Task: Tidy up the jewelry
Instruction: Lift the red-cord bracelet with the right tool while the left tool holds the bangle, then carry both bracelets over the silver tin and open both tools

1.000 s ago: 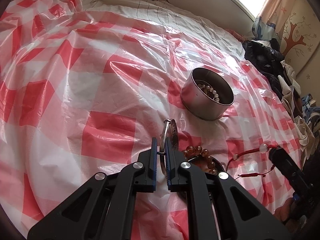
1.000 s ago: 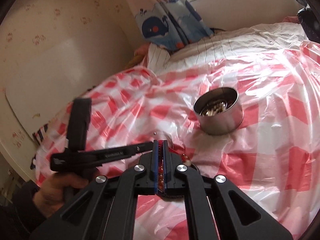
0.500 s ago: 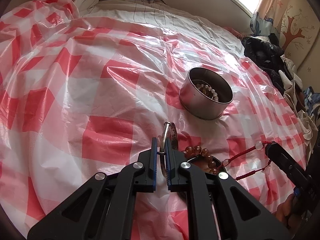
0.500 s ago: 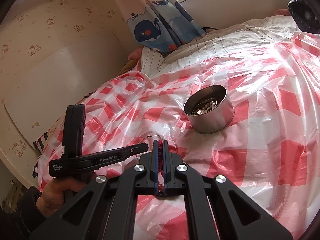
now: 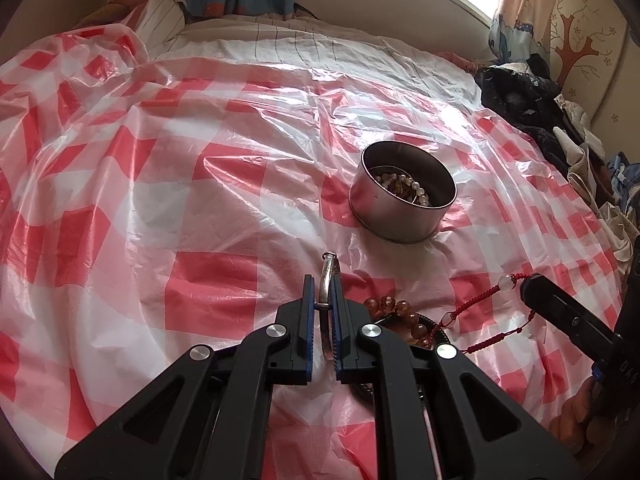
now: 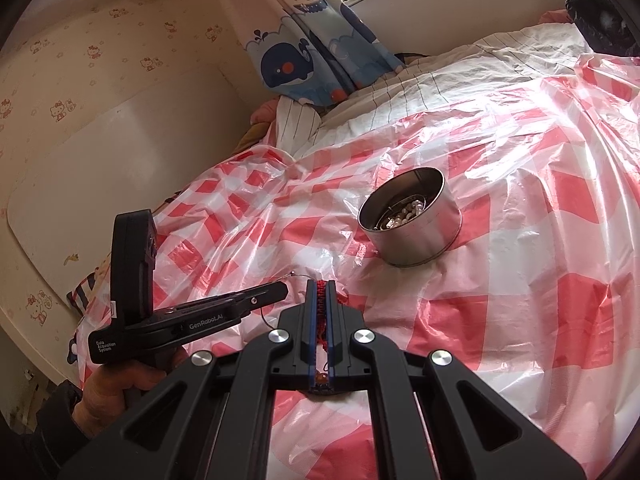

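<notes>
Steel tin point(image 5: 402, 196) sits on the bed's red-checked plastic sheet point(image 5: 160, 184), already holding beaded strands, evidently the collecting spot. Left gripper point(image 5: 322, 304) has its jaws pinched narrow on a silver bangle point(image 5: 327, 276), held edge-up just short of the tin, probably ready to drop in. Right gripper point(image 6: 320, 312) has its jaws clamped on a red cord bracelet point(image 6: 320, 304), lifting it clear of the amber beads point(image 5: 394, 310) left on the sheet.

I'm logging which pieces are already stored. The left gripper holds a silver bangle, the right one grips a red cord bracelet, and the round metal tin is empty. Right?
Not quite: the round metal tin is not empty. The left wrist view shows pale bead bracelets lying inside it. The rest stands: the left gripper holds the silver bangle, and the right gripper grips the red cord bracelet.
</notes>
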`<state>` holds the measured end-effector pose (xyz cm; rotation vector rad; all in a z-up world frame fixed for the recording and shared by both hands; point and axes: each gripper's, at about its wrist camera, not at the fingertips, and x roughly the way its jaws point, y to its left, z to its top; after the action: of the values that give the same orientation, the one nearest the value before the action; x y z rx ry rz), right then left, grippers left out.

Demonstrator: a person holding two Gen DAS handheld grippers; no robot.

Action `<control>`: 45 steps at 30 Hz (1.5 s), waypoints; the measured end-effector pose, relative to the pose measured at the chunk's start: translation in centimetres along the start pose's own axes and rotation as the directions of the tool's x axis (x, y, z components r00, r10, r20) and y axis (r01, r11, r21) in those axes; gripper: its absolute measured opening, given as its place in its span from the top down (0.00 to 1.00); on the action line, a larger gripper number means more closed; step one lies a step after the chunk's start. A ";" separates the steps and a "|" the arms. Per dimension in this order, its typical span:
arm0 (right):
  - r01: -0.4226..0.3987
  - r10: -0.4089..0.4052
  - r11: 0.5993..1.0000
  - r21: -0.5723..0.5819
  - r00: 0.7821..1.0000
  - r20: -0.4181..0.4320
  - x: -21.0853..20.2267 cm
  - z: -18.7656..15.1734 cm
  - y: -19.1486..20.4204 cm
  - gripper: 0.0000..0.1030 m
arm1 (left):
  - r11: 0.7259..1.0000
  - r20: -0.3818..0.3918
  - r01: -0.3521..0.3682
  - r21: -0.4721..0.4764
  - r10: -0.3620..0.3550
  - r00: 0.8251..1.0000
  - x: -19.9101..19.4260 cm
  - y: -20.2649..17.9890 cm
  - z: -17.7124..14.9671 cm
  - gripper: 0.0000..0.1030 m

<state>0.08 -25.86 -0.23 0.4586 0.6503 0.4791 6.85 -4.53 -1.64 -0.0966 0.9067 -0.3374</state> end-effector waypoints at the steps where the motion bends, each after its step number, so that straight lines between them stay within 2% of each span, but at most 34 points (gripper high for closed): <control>1: 0.000 0.000 1.000 0.000 1.000 -0.001 0.0 0.0 0.0 0.96 | 1.000 0.001 -0.001 0.003 0.001 1.000 0.0 0.0 0.0 0.94; 17: -0.001 0.001 1.000 0.004 1.000 -0.004 0.2 -0.1 -0.2 0.96 | 0.996 0.046 -0.056 0.064 0.053 0.998 -0.8 -0.9 0.2 0.94; 22: -0.002 0.001 1.000 0.008 1.000 0.015 0.1 0.0 -0.2 0.96 | 0.999 0.099 0.025 0.046 -0.030 0.995 -2.2 -1.1 0.7 0.94; 27: -0.006 0.005 1.000 0.022 0.999 0.042 -0.5 0.3 -0.1 0.96 | 0.992 0.154 0.119 0.043 -0.125 0.980 -4.1 -1.8 1.3 0.94; 35: -0.017 0.014 0.999 0.031 0.996 0.084 -1.0 2.4 0.0 0.96 | 0.982 0.170 0.183 0.054 -0.190 0.967 -4.1 -3.6 3.4 0.94; 41: -0.006 -0.001 0.999 0.053 0.993 0.119 -1.5 4.5 -1.0 0.95 | 0.966 0.170 0.256 0.045 -0.260 0.950 -1.8 -5.1 6.9 0.94; 43: 0.001 -0.009 0.998 0.061 0.992 0.124 -1.3 5.2 -1.5 0.95 | 0.952 0.175 0.305 0.026 -0.305 0.936 -0.4 -5.6 8.1 0.94; 44: 0.004 -0.012 0.998 0.062 0.992 0.126 -1.2 5.6 -1.7 0.96 | 0.938 0.171 0.347 0.012 -0.344 0.923 0.7 -5.6 8.8 0.94; 45: 0.006 -0.013 0.998 0.063 0.992 0.128 -1.0 6.1 -1.9 0.96 | 0.930 0.153 0.367 0.005 -0.364 0.919 1.8 -5.8 9.2 0.93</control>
<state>3.93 -29.47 3.47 0.5405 0.5446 0.4176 13.70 -11.15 3.97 -0.3134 0.7384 -0.6590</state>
